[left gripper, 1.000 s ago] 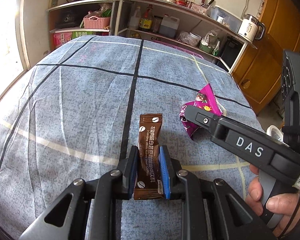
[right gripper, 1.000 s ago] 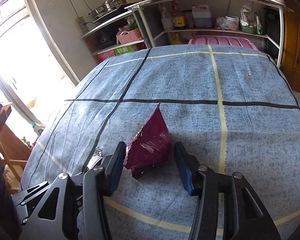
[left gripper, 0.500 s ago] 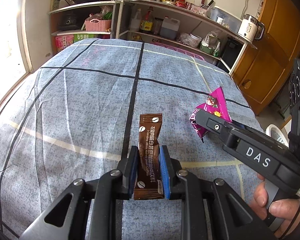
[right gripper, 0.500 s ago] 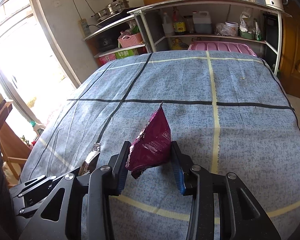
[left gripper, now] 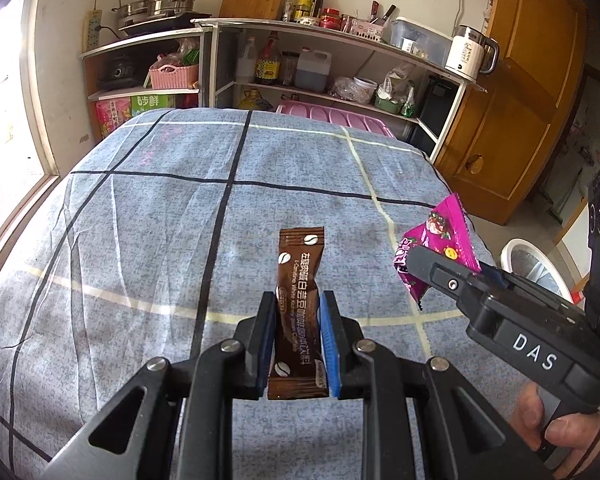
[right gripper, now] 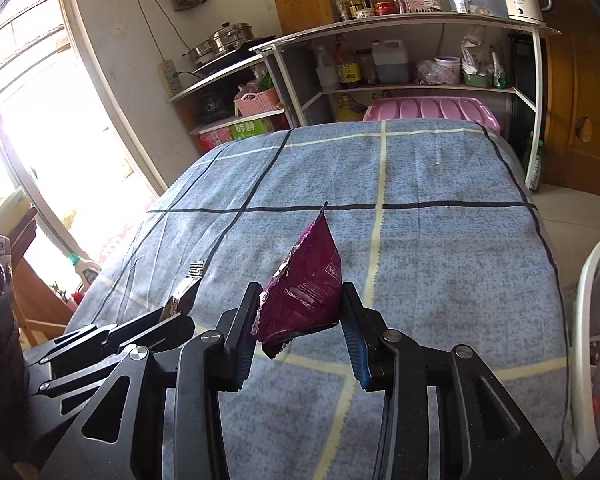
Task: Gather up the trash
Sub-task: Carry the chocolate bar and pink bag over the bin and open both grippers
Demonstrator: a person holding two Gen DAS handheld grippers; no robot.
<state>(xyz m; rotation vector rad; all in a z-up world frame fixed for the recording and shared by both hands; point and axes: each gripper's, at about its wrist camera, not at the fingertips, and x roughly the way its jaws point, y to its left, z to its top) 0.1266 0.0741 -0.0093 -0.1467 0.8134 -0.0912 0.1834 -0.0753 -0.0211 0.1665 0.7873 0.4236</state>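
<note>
Left tongs (left gripper: 298, 326) clamped tight, right tongs (right gripper: 300, 320) just narrowed into a grip, both angled downward.

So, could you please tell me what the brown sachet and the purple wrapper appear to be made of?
Brown sachet: probably thin glossy plastic laminate; printed surface with a crimped, sealed top edge.
Purple wrapper: likely metallised plastic film; it is crinkled, and a silvery lining shows along its torn edge.
Whether either has a true foil layer cannot be told.

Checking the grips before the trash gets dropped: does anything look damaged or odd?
The purple wrapper in the right gripper is torn open, its ragged foil edge showing. The brown coffee sachet in the left gripper looks intact.
</note>
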